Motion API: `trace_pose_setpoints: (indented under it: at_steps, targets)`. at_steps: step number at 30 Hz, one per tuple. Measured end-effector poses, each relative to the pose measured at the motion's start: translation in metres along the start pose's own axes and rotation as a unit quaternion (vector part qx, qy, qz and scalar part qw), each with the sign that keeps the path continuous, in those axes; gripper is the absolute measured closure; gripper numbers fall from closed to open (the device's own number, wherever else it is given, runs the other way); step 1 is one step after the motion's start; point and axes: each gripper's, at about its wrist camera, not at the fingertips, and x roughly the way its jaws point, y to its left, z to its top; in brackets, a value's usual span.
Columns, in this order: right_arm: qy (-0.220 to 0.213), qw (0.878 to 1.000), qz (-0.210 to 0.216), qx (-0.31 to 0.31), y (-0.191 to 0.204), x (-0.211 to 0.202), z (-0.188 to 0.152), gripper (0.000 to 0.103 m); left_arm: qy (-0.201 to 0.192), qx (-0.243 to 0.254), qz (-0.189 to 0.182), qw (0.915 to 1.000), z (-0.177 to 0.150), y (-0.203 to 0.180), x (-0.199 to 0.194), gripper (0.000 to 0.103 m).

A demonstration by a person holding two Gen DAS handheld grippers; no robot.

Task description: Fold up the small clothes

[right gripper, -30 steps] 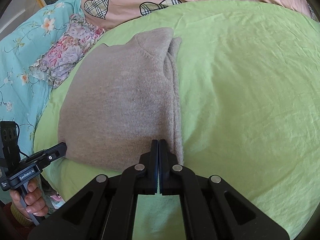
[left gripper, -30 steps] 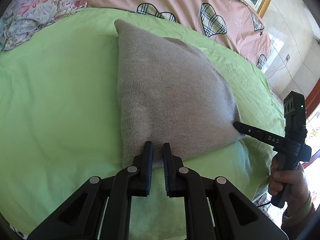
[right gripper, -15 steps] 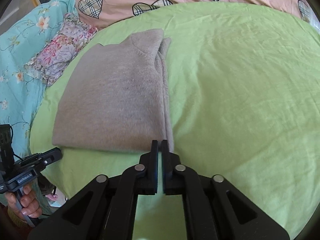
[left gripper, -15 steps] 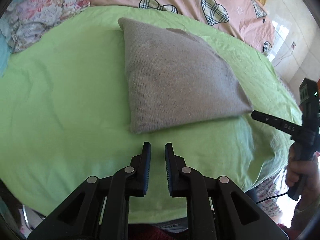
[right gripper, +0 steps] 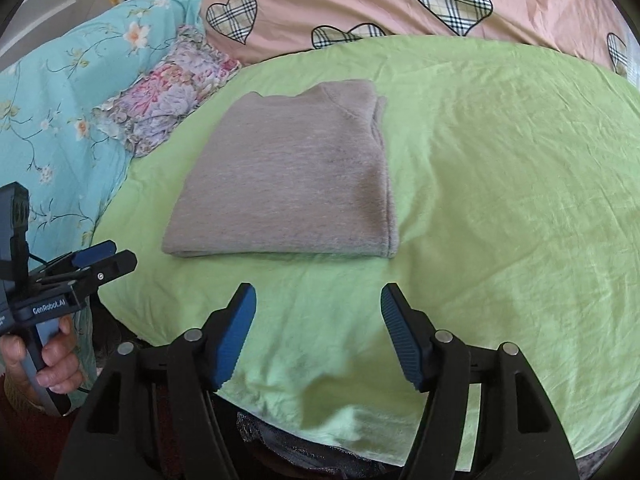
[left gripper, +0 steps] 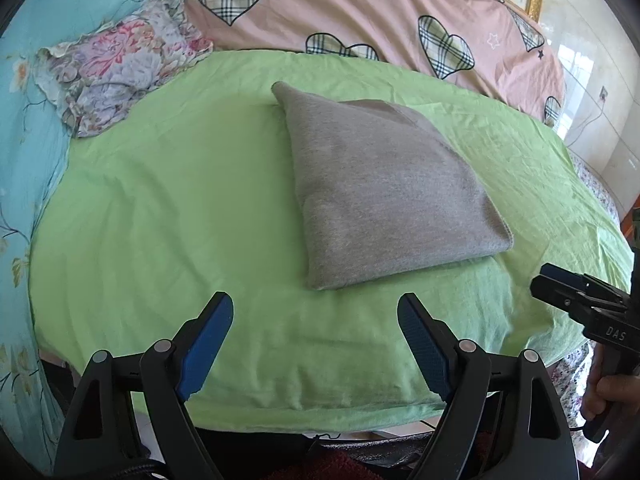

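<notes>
A grey knitted garment (left gripper: 384, 196) (right gripper: 288, 180) lies folded into a flat rectangle on the green sheet (left gripper: 180, 220) (right gripper: 500, 200). My left gripper (left gripper: 316, 312) hovers over the sheet just short of the garment's near edge; its jaws are opening and nothing is between them. My right gripper (right gripper: 318, 300) hangs the same way in front of the garment's near edge, jaws opening, empty. Each view also catches the other gripper at its side: the right gripper (left gripper: 560, 292), hand-held, and the left gripper (right gripper: 104, 258), hand-held.
A pink quilt with checked hearts (left gripper: 380, 12) (right gripper: 400, 4) lies behind the sheet. A floral pillow (left gripper: 120, 72) (right gripper: 172, 96) and a turquoise flowered cover (left gripper: 24, 120) (right gripper: 52, 112) lie at the left. The bed's front edge (right gripper: 320, 436) is close below the grippers.
Both grippers let go of the garment's near edge, drew back and rose, and their jaws spread wide. The garment stays folded and flat on the sheet.
</notes>
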Motion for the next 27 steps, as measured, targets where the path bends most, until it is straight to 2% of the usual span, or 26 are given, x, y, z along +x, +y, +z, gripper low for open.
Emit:
trace_pose_setpoints:
  at_steps: [3,9,27]
  targets:
    - [-0.001,1.000,-0.001,-0.003,0.001,-0.001,-0.005,0.032,0.002,-0.002,0.019,0.9998,-0.006,0.005,-0.001,0.018]
    - [0.008,1.000,0.002,0.005,-0.001,0.006,-0.008,0.024,0.020,-0.003,0.031,0.9993,-0.011,0.004,0.011,0.018]
    - [0.002,1.000,-0.003,-0.015,0.000,0.025,0.014,0.015,0.021,0.045,0.065,0.9966,0.014,-0.015,0.032,0.011]
